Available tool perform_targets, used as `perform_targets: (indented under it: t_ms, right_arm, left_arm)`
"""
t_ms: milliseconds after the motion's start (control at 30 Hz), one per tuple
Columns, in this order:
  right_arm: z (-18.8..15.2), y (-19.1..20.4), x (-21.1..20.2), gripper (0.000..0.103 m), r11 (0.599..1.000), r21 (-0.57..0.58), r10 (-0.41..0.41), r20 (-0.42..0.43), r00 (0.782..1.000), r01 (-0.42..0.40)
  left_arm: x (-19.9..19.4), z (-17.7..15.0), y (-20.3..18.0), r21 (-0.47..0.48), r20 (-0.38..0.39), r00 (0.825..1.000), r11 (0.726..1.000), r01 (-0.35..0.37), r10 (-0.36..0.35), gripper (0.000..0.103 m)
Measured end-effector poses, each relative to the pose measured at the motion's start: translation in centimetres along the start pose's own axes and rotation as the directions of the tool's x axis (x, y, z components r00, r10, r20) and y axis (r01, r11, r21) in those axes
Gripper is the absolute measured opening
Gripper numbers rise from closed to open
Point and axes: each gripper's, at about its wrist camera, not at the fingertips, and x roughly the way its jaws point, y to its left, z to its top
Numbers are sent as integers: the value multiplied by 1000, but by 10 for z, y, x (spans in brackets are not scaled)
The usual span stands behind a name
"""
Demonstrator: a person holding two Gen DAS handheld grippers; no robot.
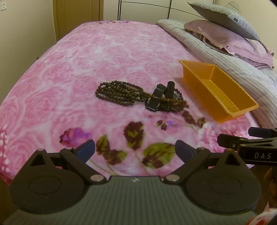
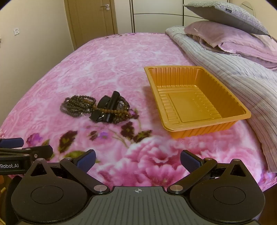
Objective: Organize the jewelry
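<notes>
A heap of jewelry lies on the pink flowered blanket: dark brown bead strands (image 1: 119,94) (image 2: 77,106) tangled with a black watch (image 1: 159,98) (image 2: 106,108). To its right stands an empty orange plastic tray (image 1: 242,97) (image 2: 242,110). My left gripper (image 1: 135,149) hovers open over the blanket's near edge, well short of the heap, nothing between its blue pads. My right gripper (image 2: 137,160) is open too, near the tray's front corner, holding nothing. Each gripper's tip shows at the side of the other's view.
A striped grey quilt (image 2: 242,79) runs along the tray's right side, with a mauve pillow (image 2: 225,38) and a grey pillow (image 2: 225,15) stacked behind. A door (image 2: 93,19) and cream wall stand beyond the bed's far edge.
</notes>
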Motion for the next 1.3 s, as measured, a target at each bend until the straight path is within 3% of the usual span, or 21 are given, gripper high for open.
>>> perform_targets:
  t_ms: [1300]
  right_arm:
    - [6,-5,-3,103,1000,23,3,25,1000,-4]
  left_arm:
    - [0,6,-5,7,16,1000,1000,26,-26,98]
